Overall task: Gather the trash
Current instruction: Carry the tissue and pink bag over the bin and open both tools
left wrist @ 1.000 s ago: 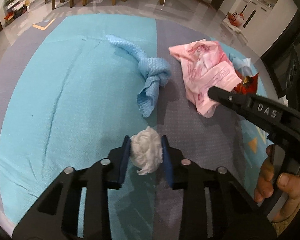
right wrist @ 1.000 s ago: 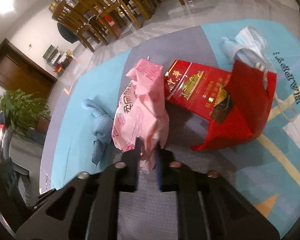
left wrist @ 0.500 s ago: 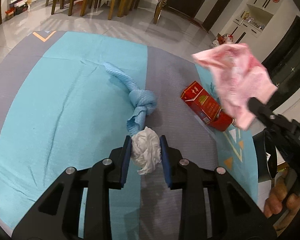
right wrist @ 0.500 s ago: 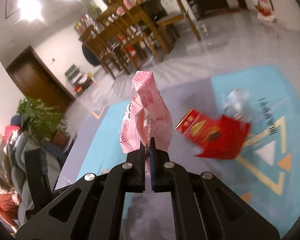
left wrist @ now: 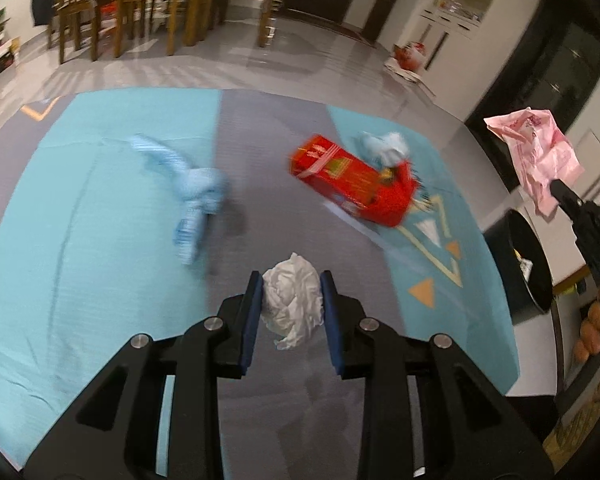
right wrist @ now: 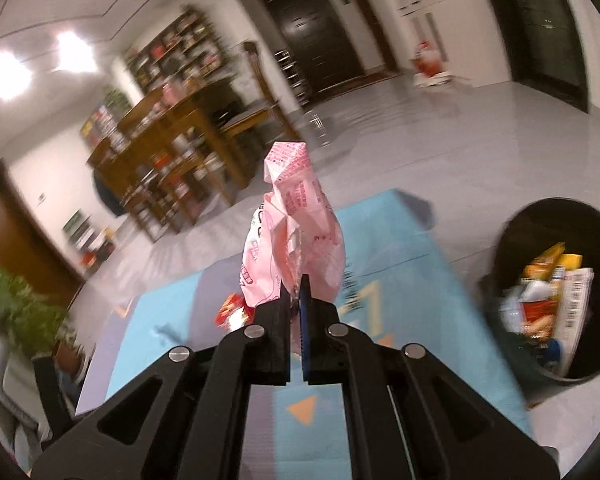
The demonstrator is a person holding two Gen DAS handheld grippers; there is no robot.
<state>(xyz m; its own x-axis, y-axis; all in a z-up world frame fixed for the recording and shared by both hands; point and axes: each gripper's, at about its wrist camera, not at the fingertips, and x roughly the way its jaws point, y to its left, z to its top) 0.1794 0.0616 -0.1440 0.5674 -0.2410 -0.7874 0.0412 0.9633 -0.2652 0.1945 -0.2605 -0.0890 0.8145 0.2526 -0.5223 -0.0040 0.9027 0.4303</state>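
Your left gripper (left wrist: 290, 308) pinches one white paper wad (left wrist: 292, 300) above the mat's (left wrist: 80, 240) grey middle strip. Your right gripper (right wrist: 296, 300) is clamped on one pink wrapper (right wrist: 296, 236), beyond the mat's right edge, near the black bin (right wrist: 556, 292). On the mat lie one red carton (left wrist: 348, 180) and one knotted blue cloth (left wrist: 196, 196), well apart.

Rug (left wrist: 100, 240) with cloth (left wrist: 196, 188), carton (left wrist: 348, 180)

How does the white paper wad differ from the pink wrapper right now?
The white paper wad is a plain compact ball; the pink wrapper is larger, printed and loosely crumpled. The left claw grips the wad across its middle; the right claw pinches the wrapper's edge. Both are off the mat.
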